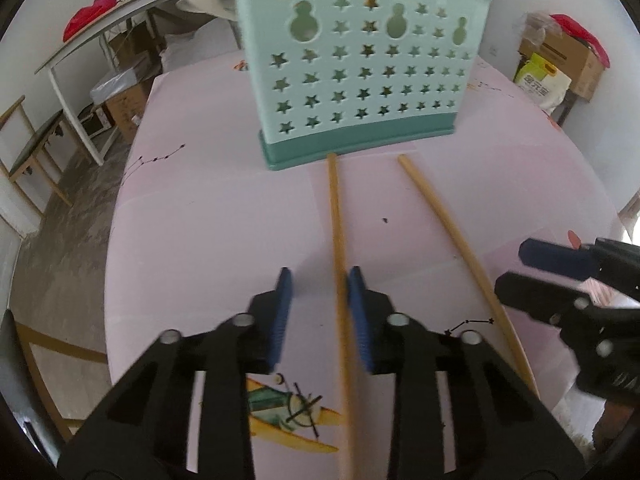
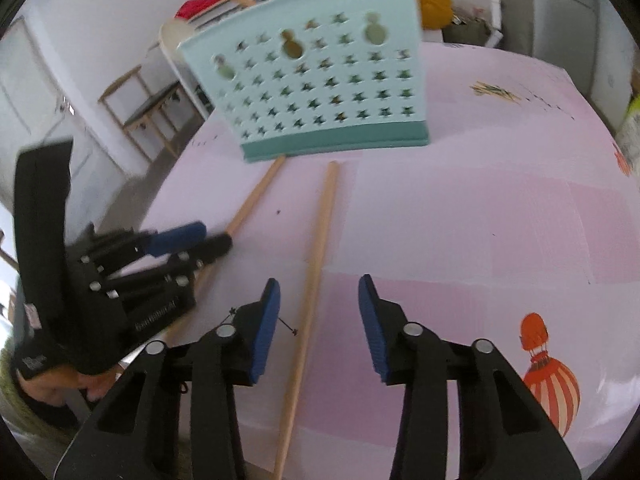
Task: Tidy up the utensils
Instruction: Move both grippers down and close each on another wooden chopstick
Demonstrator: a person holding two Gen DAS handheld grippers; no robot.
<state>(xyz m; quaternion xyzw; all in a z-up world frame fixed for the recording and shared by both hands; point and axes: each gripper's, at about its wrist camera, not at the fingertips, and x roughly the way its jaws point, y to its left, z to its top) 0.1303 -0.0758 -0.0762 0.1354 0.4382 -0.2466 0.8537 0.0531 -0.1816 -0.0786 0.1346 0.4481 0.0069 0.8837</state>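
Pink patterned cloth covered the surface [image 1: 200,220], and on it, toward the far edge, stood a pale mint plastic utensil holder [image 1: 360,72] pierced with star-shaped holes and set on a darker teal base. Two long wooden chopsticks lay on the cloth, running from the holder's base back toward the near edge. The left wooden chopstick [image 1: 338,260] had its far tip almost touching the teal base, while the right wooden chopstick [image 1: 460,240] lay just beside it, apart from the base and angled away to the right. The left gripper [image 1: 320,312] hung low over the near part of the surface with its blue-padded fingers [image 1: 282,316] parted by a moderate gap; the left chopstick passed between them, close against the right-hand pad, but whether the pad touched it could not be told, and the fingers had not closed on it. In the right wrist view the right gripper [image 2: 318,328] showed its fingers [image 2: 264,332] spread wide, with the right chopstick [image 2: 316,264] running between them nearer the left pad, not gripped. The left gripper [image 2: 192,240] appeared there too, at the left, over the other chopstick [image 2: 256,196]. A printed hot-air balloon [image 2: 550,376] in orange and white marked the cloth near the right edge.
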